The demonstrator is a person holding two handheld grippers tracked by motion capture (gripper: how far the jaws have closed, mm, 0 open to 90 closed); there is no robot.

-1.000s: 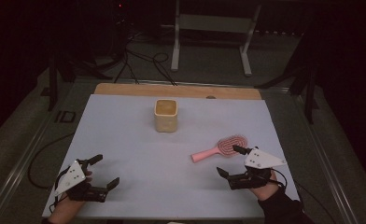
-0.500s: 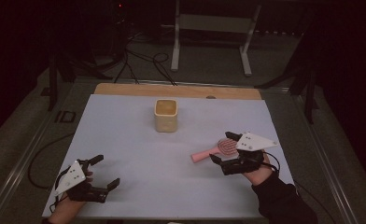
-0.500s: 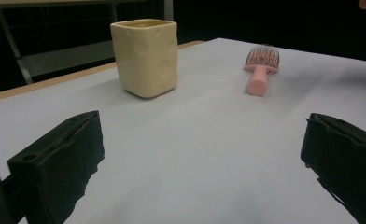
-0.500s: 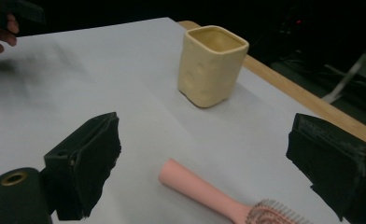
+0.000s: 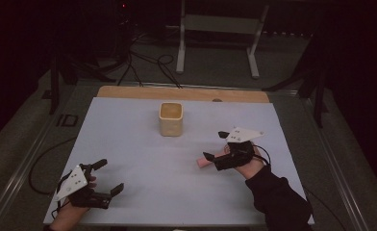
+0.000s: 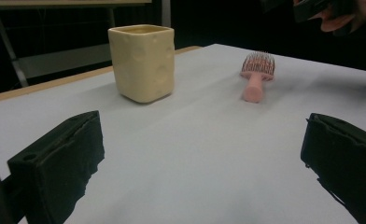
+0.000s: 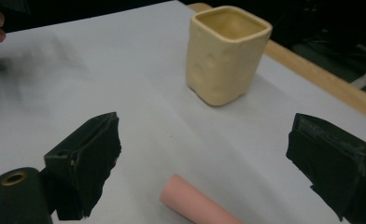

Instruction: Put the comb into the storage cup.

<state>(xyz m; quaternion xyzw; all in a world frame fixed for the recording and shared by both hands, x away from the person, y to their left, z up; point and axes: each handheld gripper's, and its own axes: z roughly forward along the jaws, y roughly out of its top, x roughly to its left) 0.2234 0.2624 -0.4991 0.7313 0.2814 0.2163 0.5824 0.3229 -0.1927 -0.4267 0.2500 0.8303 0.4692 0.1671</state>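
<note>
On white table | R tongs (image 5: 214,146) agape over pink brush (image 6: 256,74) handle | L tongs (image 5: 108,176) agape, idle | cup (image 5: 170,119) mid.

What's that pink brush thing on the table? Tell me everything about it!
It is a pink plastic-looking hairbrush with a rounded head full of thin bristles pointing up and a short, smooth, round handle. It lies flat on the white table cover, to the right of the cream square cup and apart from it. The right tool hangs over it with jaws open, one on each side of the handle, not touching it as far as can be seen.
</note>
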